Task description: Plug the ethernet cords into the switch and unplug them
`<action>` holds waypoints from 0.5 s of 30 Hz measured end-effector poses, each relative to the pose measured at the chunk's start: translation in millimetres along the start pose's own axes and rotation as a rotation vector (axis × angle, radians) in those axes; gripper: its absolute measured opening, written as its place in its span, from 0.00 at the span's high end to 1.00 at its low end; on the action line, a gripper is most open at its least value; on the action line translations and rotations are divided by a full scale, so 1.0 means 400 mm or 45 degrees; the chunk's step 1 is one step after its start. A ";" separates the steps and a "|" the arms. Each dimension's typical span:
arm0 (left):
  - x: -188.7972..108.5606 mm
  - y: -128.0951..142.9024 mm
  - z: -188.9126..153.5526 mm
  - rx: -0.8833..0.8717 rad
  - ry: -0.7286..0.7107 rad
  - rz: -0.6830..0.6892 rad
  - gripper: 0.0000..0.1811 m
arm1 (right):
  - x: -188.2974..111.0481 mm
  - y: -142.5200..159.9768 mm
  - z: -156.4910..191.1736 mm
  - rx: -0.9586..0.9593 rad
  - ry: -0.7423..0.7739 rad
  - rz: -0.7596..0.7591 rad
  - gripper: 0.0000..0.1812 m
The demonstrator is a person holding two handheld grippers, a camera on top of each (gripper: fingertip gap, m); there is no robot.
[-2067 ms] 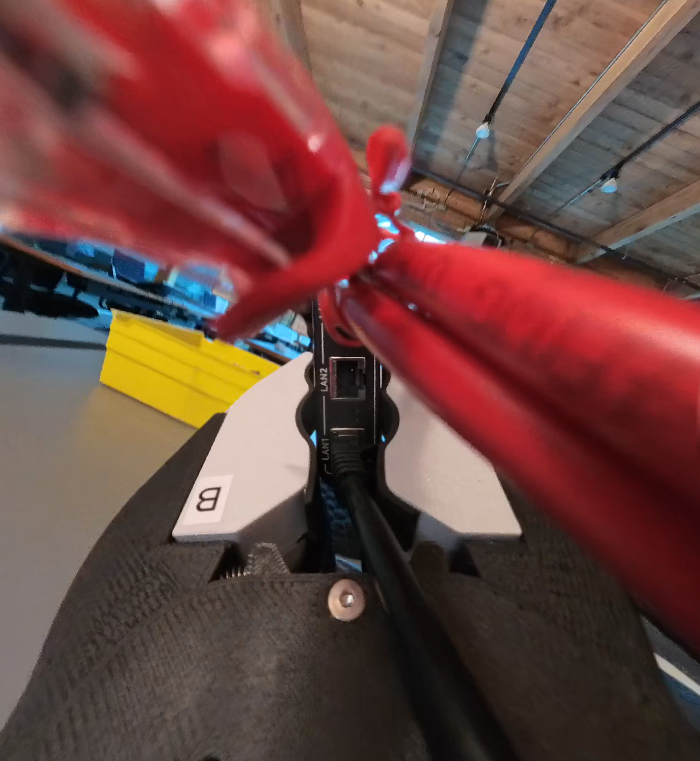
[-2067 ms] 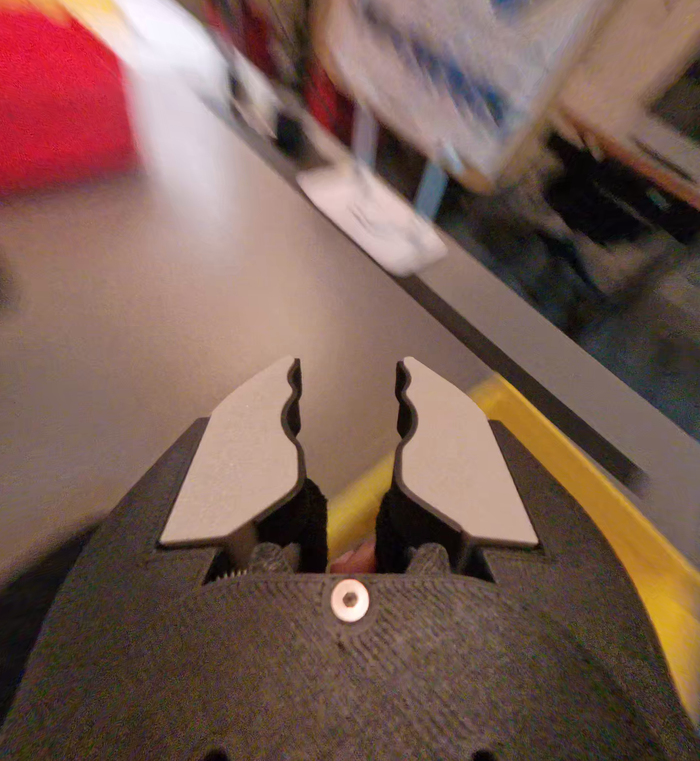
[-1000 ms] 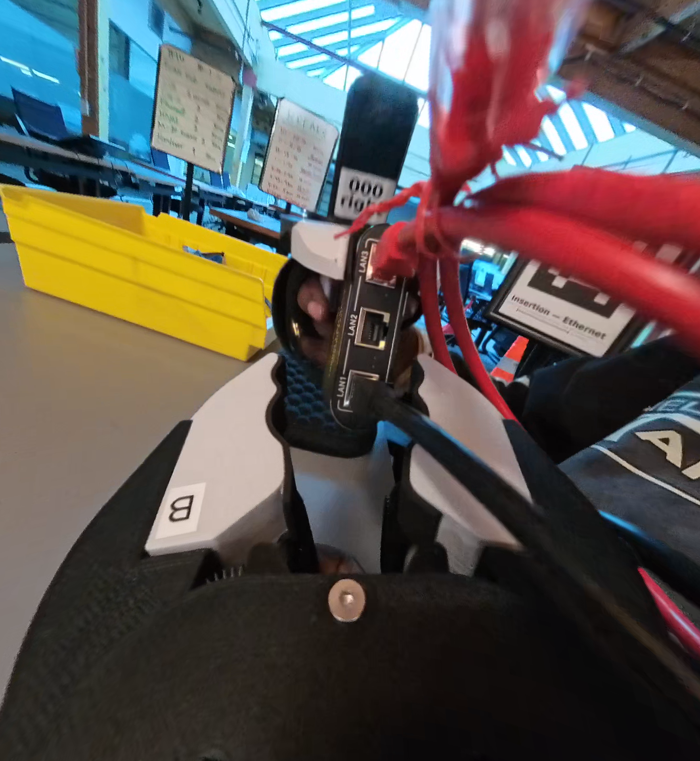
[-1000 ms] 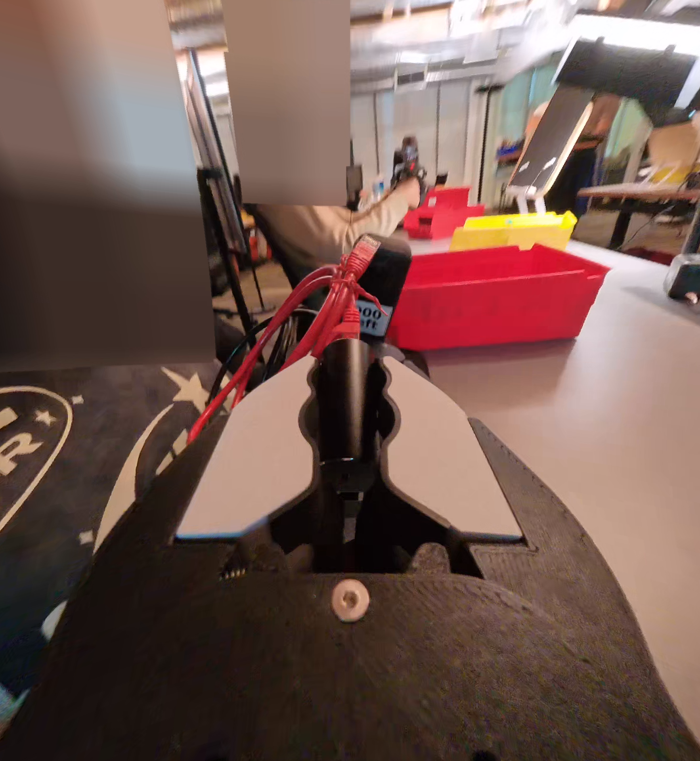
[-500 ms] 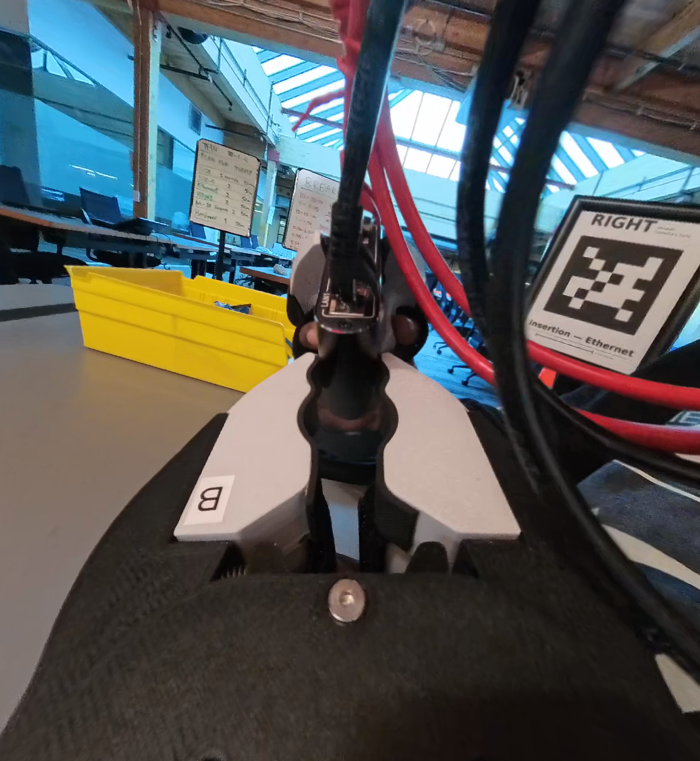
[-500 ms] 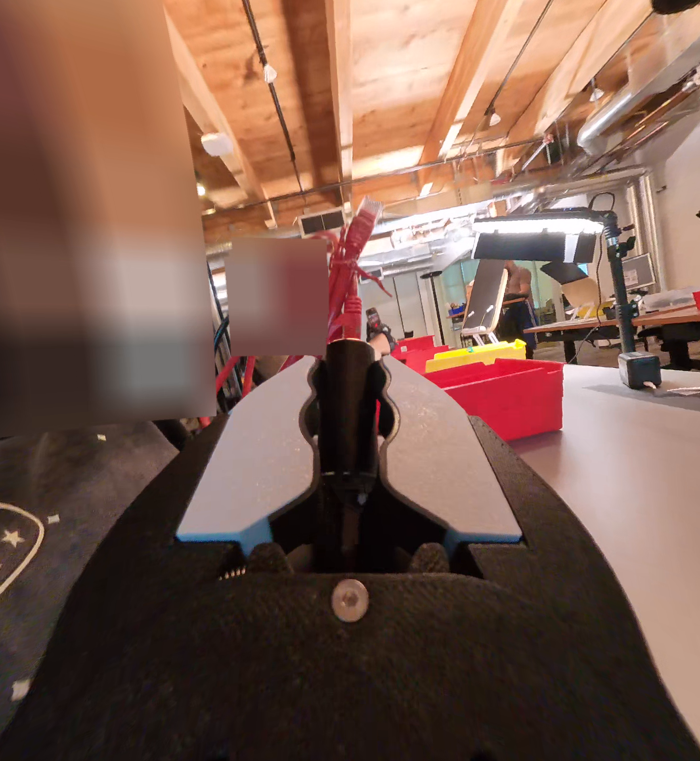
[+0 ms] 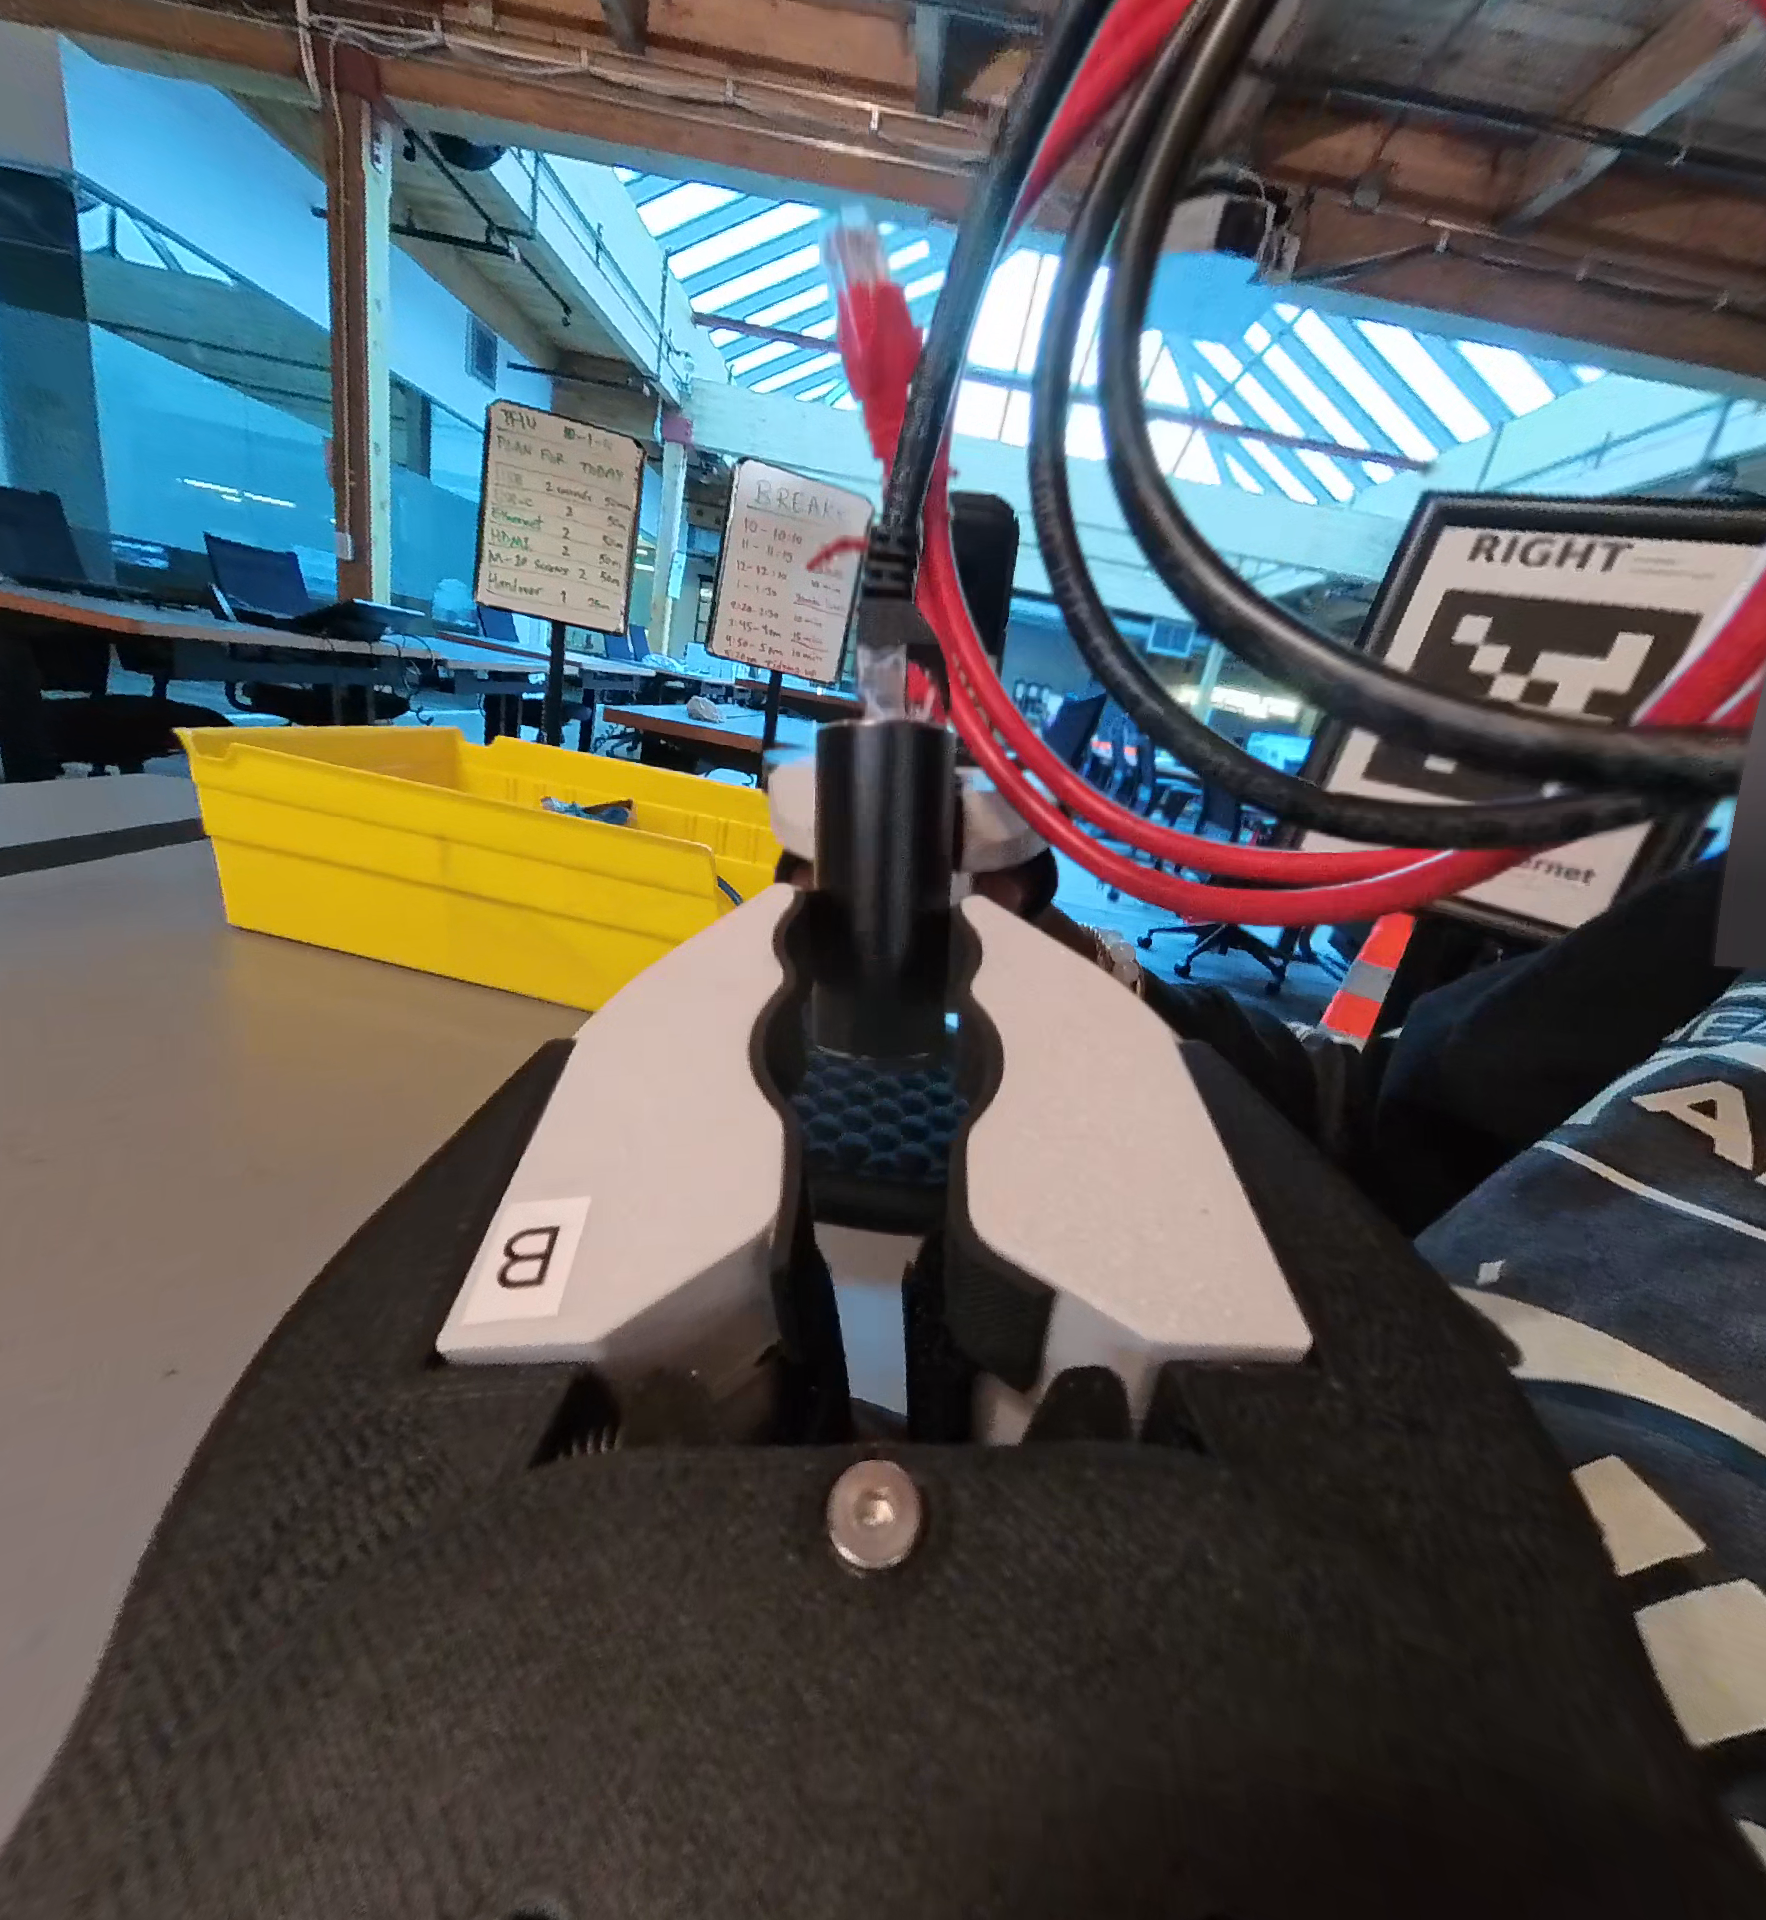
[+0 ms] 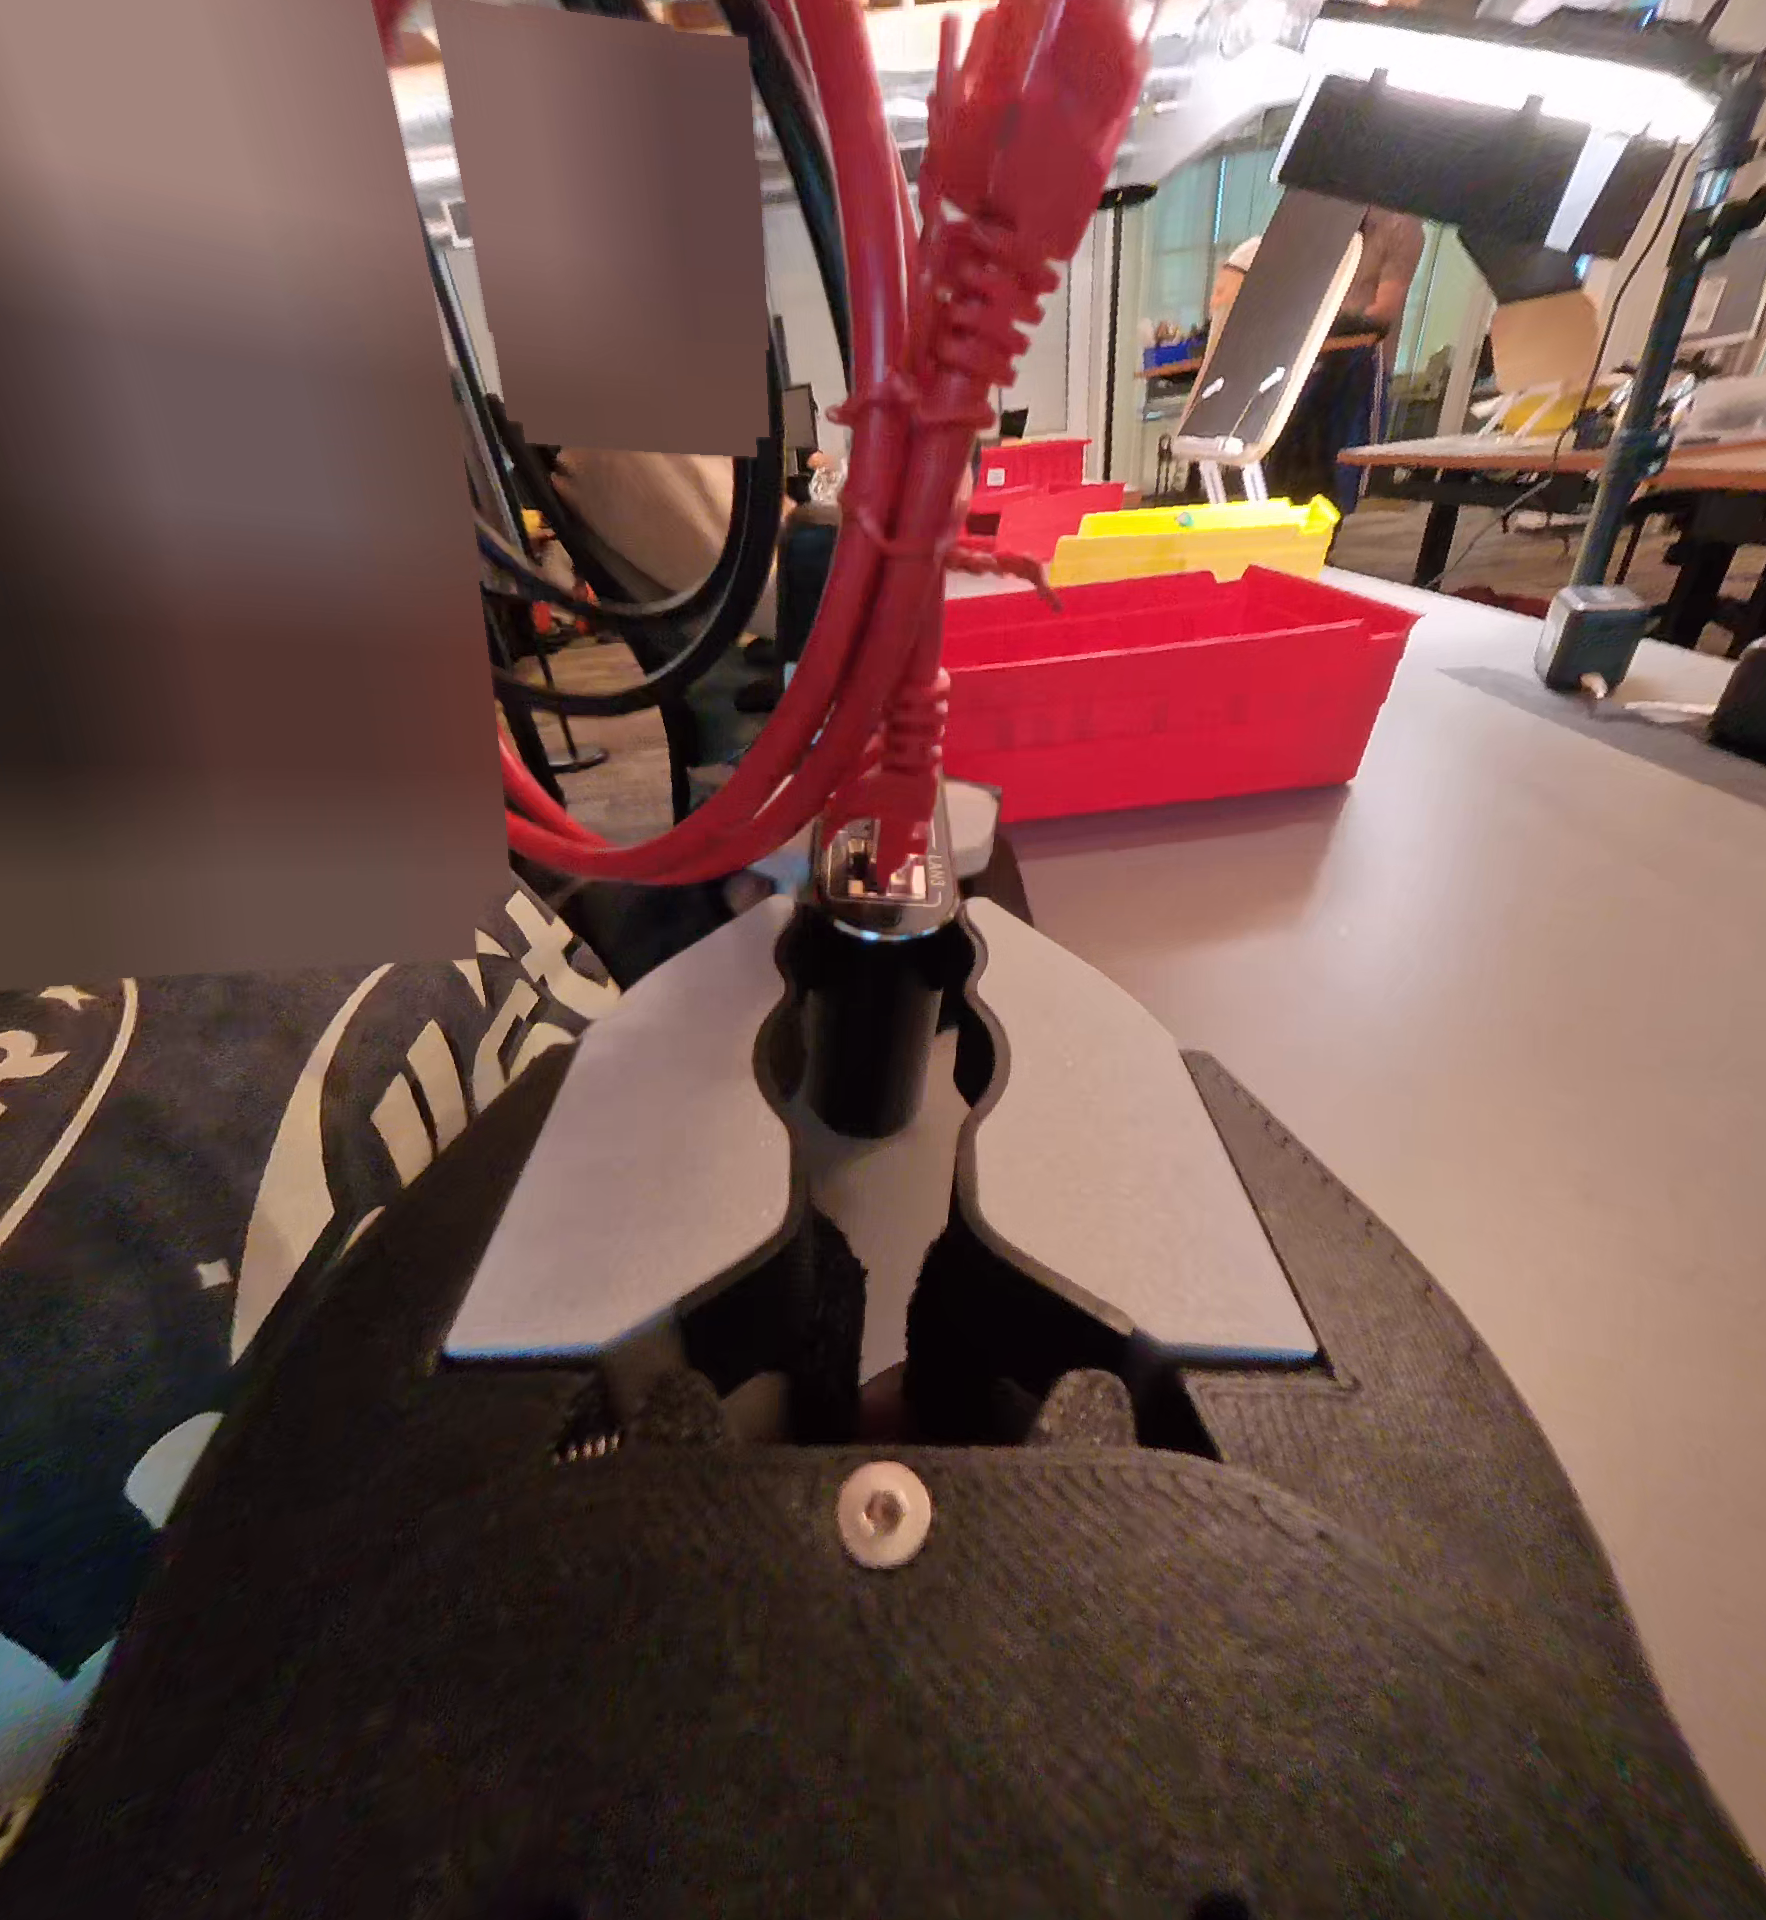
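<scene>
A slim black switch [image 7: 884, 831] stands upright between both grippers. My left gripper [image 7: 879, 914] is shut on its body. My right gripper [image 8: 874, 935] is shut on the same switch [image 8: 863, 1060] from the other side. In the right wrist view its port face points up, with a red plug [image 8: 905, 769] seated in one port. The tied red cord bundle [image 8: 920, 468] rises above it. In the left wrist view a black plug [image 7: 889, 582] sits just above the switch; whether it is seated is unclear. The black cord [image 7: 1149, 623] loops to the right.
A yellow bin [image 7: 443, 831] stands on the grey table [image 7: 79, 1091] to the left. A red bin [image 8: 1159, 686] stands on the table [image 8: 1481, 987] behind the switch. A framed marker sign [image 7: 1554, 644] and a person's dark shirt [image 7: 1689, 1247] are close on the right. Left and right tips are no more than a few centimetres apart.
The right gripper, open and empty two seconds ago, is now shut on the switch. Since half a second ago both grippers have turned the switch and the right view has tilted down towards the table.
</scene>
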State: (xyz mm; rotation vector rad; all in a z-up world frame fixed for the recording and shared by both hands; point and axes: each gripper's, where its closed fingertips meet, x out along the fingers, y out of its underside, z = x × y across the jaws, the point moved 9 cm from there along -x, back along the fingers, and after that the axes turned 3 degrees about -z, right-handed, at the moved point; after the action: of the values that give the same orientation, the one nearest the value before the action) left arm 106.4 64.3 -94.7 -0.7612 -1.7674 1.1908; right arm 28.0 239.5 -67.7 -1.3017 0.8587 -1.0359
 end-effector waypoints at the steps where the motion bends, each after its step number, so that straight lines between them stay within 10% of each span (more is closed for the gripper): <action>1: -0.003 -0.004 0.001 -0.014 0.003 -0.027 0.87 | 0.002 0.006 -0.001 0.022 -0.011 0.018 0.87; 15: -0.008 -0.001 0.020 -0.311 0.121 -0.027 0.87 | 0.036 0.044 0.018 0.029 -0.065 0.028 0.84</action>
State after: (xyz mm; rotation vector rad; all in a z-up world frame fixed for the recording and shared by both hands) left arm 100.7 58.2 -96.9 -0.9225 -1.8572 0.9190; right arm 41.4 228.0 -83.5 -1.2913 0.8191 -0.9887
